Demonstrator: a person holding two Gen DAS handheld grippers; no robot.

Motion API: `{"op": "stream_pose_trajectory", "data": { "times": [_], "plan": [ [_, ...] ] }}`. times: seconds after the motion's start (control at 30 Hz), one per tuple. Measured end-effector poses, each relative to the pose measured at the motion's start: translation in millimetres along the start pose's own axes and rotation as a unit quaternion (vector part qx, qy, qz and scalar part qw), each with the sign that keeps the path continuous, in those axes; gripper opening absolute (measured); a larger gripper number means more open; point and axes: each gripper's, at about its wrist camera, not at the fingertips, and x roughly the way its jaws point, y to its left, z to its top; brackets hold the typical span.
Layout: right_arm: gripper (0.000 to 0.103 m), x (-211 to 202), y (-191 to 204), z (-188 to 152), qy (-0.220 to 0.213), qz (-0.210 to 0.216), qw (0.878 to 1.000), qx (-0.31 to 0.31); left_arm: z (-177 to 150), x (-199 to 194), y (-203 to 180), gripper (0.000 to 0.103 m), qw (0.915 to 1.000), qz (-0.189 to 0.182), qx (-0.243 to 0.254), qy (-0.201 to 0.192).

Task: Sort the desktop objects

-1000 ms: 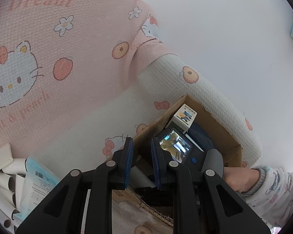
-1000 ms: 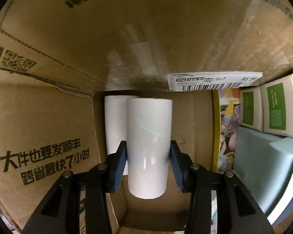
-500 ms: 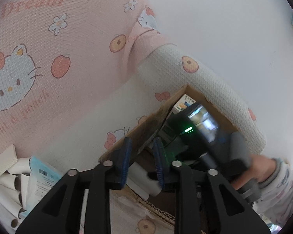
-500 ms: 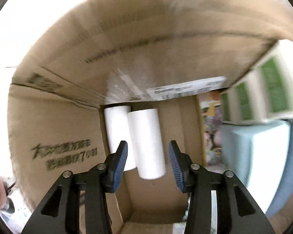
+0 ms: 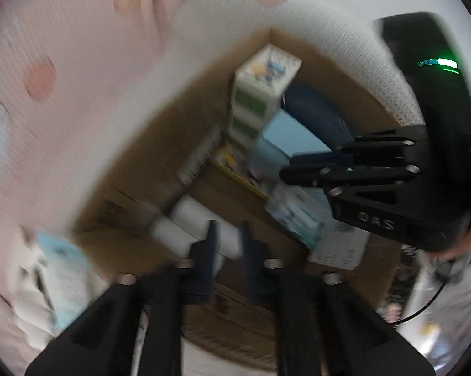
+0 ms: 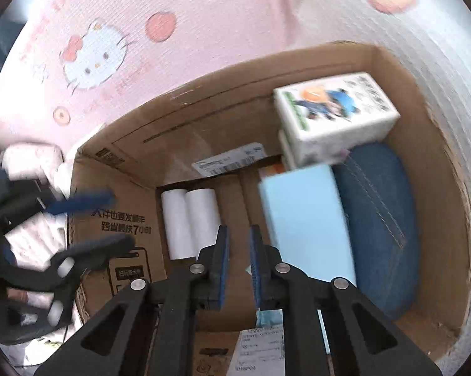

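Two white paper rolls (image 6: 190, 222) lying side by side on the floor of the cardboard box (image 6: 241, 125), against its left wall. Beside them in the box: a pale blue box (image 6: 307, 222), a white printed carton (image 6: 335, 109) stacked above, a dark blue denim pouch (image 6: 379, 219) along the right wall. Pink cartoon-cat bedspread (image 6: 110, 31) under everything. Right gripper (image 6: 238, 263) above the box, jaws just drawn together, clenched on nothing, rolls lying free below. Left gripper (image 5: 227, 250) pointing down over the same box, jaws just narrowed; blurred view, seemingly nothing between them. More white rolls (image 6: 31, 159) outside the box at left.
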Motion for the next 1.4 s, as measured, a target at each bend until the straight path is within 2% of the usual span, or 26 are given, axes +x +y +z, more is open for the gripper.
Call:
{"op": "stream_pose_trajectory", "data": {
  "times": [0.03, 0.07, 0.1, 0.17, 0.37, 0.63, 0.73, 0.8, 0.93, 1.03, 1.1, 1.4],
  "plan": [
    [0.010, 0.8, -4.3, -0.2, -0.001, -0.001, 1.000, 0.006, 2.0, 7.3, 0.0, 0.011, 0.9996, -0.019, -0.010, 0.016],
    [0.010, 0.9, -4.9, 0.3, -0.003, -0.004, 1.000, 0.011, 6.2, 20.5, -1.5, 0.010, 0.9976, -0.041, -0.025, 0.050],
    [0.010, -1.6, -9.2, -0.3, -0.006, -0.011, 1.000, 0.018, 8.8, 32.4, -2.8, 0.009, 0.9948, -0.048, -0.038, 0.081],
    [0.010, -4.6, -18.7, -1.0, -0.015, -0.023, 0.999, 0.030, 10.7, 50.5, -8.8, 0.009, 0.9896, -0.059, -0.053, 0.120],
    [0.010, -6.1, -33.9, -6.6, -0.020, -0.028, 0.998, 0.048, 5.6, 99.7, -19.7, 0.009, 0.9728, -0.052, -0.110, 0.197],
    [0.011, -14.3, -42.7, -13.6, -0.030, -0.059, 0.997, 0.046, -6.5, 128.7, -18.7, 0.010, 0.9608, -0.005, -0.138, 0.241],
    [0.011, -13.5, -42.8, -14.2, -0.029, -0.055, 0.997, 0.047, -13.3, 138.7, -15.4, 0.012, 0.9514, -0.001, -0.158, 0.264],
    [0.011, -13.6, -40.0, -14.6, -0.030, -0.058, 0.997, 0.040, -16.9, 144.1, -12.3, 0.017, 0.9461, -0.004, -0.171, 0.275],
    [0.011, -10.5, -35.1, -14.2, -0.029, -0.057, 0.998, 0.028, -22.0, 148.1, -6.7, 0.019, 0.9404, 0.002, -0.191, 0.281],
    [0.011, -7.2, -34.4, -14.5, -0.027, -0.060, 0.997, 0.027, -22.3, 144.0, -6.8, 0.022, 0.9437, 0.014, -0.187, 0.273],
    [0.011, -5.8, -34.3, -14.0, -0.026, -0.068, 0.997, 0.025, -24.0, 143.6, -4.6, 0.025, 0.9423, 0.016, -0.196, 0.271],
    [0.011, 1.9, -34.3, -15.5, -0.018, -0.078, 0.997, 0.015, -28.9, 134.6, -3.6, 0.027, 0.9432, 0.023, -0.221, 0.247]
  ]
}}
